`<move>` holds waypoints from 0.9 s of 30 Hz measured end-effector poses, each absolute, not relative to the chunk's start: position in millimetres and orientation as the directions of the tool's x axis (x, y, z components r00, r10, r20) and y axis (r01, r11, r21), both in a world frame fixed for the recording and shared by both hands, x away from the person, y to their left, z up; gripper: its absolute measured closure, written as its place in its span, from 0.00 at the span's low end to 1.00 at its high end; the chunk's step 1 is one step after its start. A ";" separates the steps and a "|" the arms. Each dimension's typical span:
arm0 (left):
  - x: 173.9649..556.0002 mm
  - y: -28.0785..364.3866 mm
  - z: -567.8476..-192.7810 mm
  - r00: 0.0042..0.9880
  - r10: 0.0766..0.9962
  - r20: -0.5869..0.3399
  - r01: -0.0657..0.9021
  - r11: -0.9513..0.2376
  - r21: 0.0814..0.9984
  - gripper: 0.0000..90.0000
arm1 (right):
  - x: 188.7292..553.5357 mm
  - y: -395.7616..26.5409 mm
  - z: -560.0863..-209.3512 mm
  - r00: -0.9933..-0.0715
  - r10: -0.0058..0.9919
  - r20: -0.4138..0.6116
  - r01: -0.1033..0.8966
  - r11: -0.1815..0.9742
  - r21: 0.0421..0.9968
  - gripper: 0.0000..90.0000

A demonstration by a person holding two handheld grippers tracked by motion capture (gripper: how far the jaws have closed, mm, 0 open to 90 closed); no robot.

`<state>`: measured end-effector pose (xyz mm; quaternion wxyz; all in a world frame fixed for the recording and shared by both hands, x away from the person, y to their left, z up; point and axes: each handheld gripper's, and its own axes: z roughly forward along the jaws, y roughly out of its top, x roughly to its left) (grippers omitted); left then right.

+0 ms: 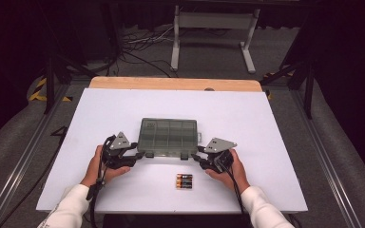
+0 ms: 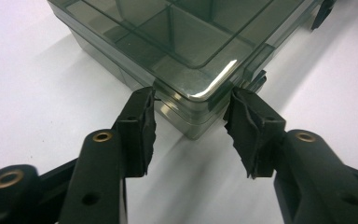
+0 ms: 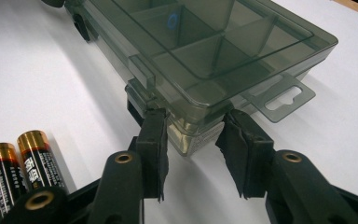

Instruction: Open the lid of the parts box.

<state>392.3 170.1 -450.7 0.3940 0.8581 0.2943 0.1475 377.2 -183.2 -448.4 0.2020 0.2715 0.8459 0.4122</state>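
Observation:
A smoky clear plastic organizer box point(image 1: 168, 135) lies lid-closed on the white table, its compartments looking empty. My left gripper point(image 1: 140, 156) is at the box's near-left corner. In the left gripper view that corner of the box point(image 2: 182, 42) sits between the jaws, and both pad tips touch its two sides; left gripper point(image 2: 193, 100). My right gripper point(image 1: 197, 154) is at the near-right corner. In the right gripper view its pads touch the front wall by a latch and the side wall of the box point(image 3: 205, 46); right gripper point(image 3: 193, 116).
A short row of black and gold AA batteries point(image 1: 184, 181) lies near the front edge between the two hands, left of the right jaws as batteries point(image 3: 14, 163). A hang tab point(image 3: 284, 98) sticks out from the box's right side. A wooden strip point(image 1: 176, 84) borders the table's far edge.

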 end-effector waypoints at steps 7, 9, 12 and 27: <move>391.3 171.6 -449.7 0.785 0.620 0.021 0.383 -0.510 0.770 0.61 | 376.2 -183.3 -446.8 -0.772 0.622 -0.131 0.277 0.515 0.811 0.72; 391.0 173.6 -448.8 0.783 0.622 0.015 0.382 -0.500 0.777 0.61 | 376.3 -183.6 -446.8 -0.773 0.620 -0.132 0.274 0.516 0.812 0.73; 390.3 176.4 -446.3 0.782 0.623 0.024 0.372 -0.497 0.784 0.62 | 376.2 -184.5 -446.4 -0.773 0.622 -0.129 0.276 0.511 0.814 0.74; 388.2 178.6 -441.7 0.779 0.626 0.045 0.337 -0.477 0.812 0.63 | 373.7 -188.9 -441.9 -0.748 0.649 -0.141 0.257 0.478 0.840 0.75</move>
